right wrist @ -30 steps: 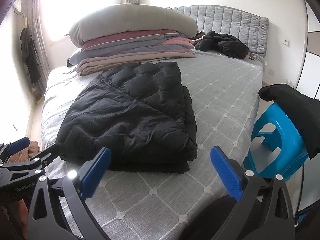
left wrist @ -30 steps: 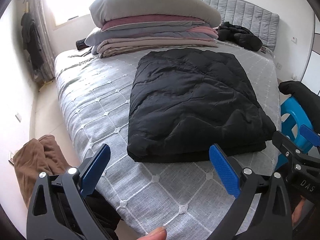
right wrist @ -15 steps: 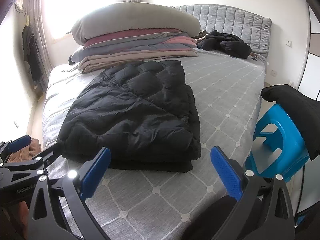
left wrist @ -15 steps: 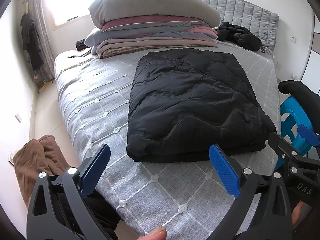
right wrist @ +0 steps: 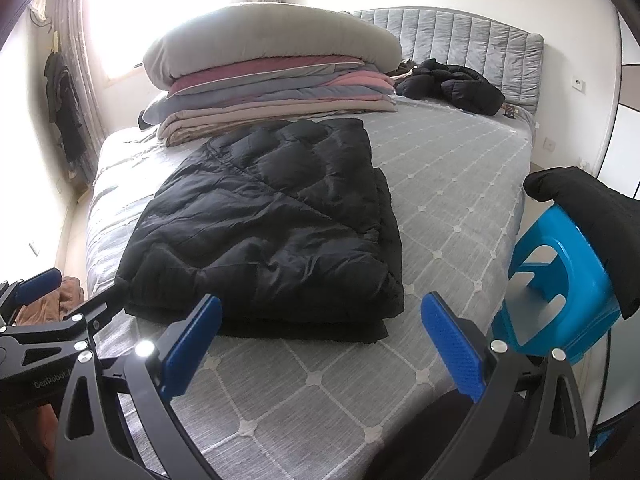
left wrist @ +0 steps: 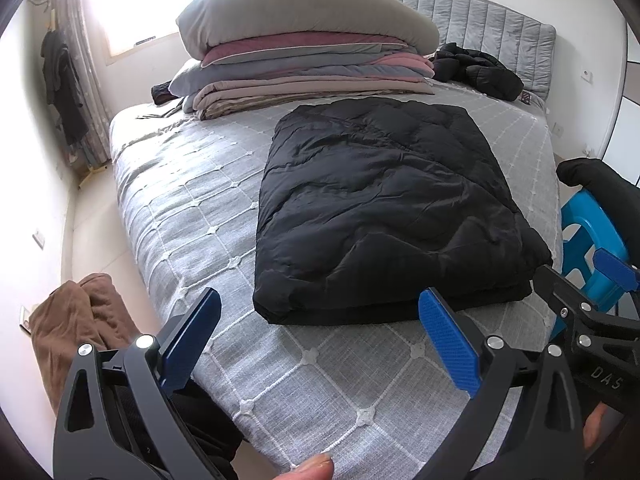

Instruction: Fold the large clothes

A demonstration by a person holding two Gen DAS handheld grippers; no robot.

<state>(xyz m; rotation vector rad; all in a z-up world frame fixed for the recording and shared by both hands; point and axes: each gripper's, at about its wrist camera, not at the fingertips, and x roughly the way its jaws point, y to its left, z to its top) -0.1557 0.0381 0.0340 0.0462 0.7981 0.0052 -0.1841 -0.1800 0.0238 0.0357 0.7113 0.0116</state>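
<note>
A black puffer jacket (left wrist: pixel 384 208) lies folded into a flat rectangle on the grey quilted bed (left wrist: pixel 192 208); it also shows in the right wrist view (right wrist: pixel 264 232). My left gripper (left wrist: pixel 320 344) is open and empty, held above the bed's near edge just short of the jacket's near hem. My right gripper (right wrist: pixel 320 344) is open and empty too, near the jacket's near right corner. Each gripper shows at the edge of the other's view.
A stack of folded quilts with a grey pillow on top (left wrist: pixel 304 56) sits at the head of the bed. Another black jacket (left wrist: pixel 476 72) lies crumpled by the headboard. A blue plastic stool (right wrist: pixel 560 288) with dark cloth stands right of the bed. Brown cloth (left wrist: pixel 76 320) lies on the floor at the left.
Both grippers have drifted slightly; the jacket lies still and both stay open and empty.
</note>
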